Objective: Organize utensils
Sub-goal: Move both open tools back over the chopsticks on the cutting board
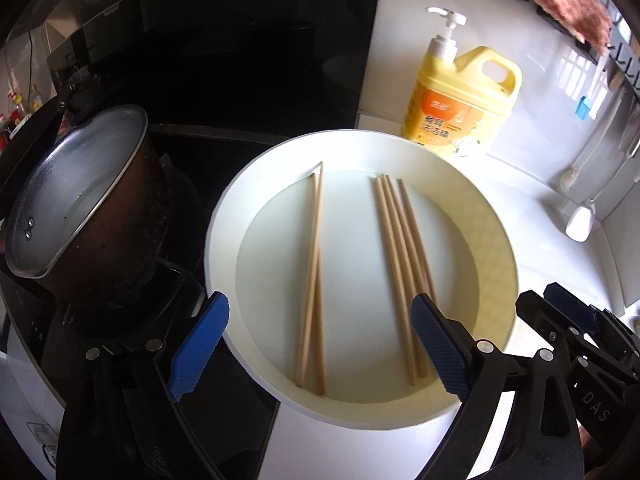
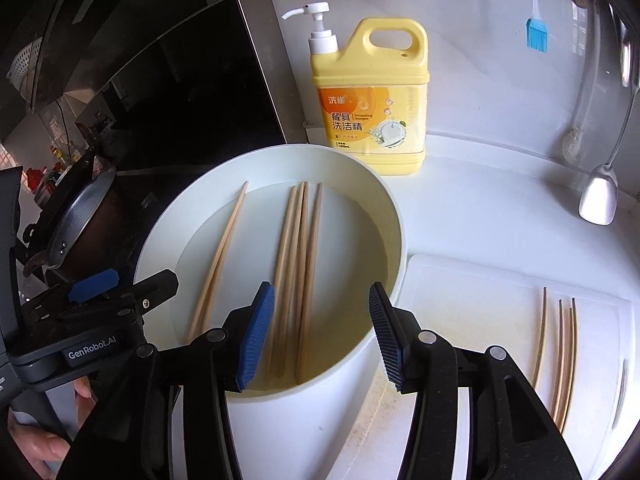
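A white round basin [image 1: 224, 216] [image 2: 394, 216] holds several wooden chopsticks: a crossed pair on the left [image 1: 314, 264] [image 2: 222, 252] and a bundle on the right [image 1: 394, 248] [image 2: 298, 256]. Three more chopsticks [image 2: 560, 344] lie on a white cutting board [image 2: 460, 300] right of the basin. My left gripper [image 1: 320, 344] is open and empty above the basin's near rim; it also shows in the right wrist view [image 2: 94, 280]. My right gripper [image 2: 322, 336] is open and empty over the basin's near right rim, with one finger [image 1: 568, 304] showing in the left wrist view.
A yellow dish-soap pump bottle [image 1: 460, 96] [image 2: 372, 96] stands behind the basin. A dark pot [image 1: 80, 200] [image 2: 80, 208] sits on the black stove to the left. A metal ladle [image 2: 600, 196], a strainer and a blue brush [image 2: 536, 36] hang on the right wall.
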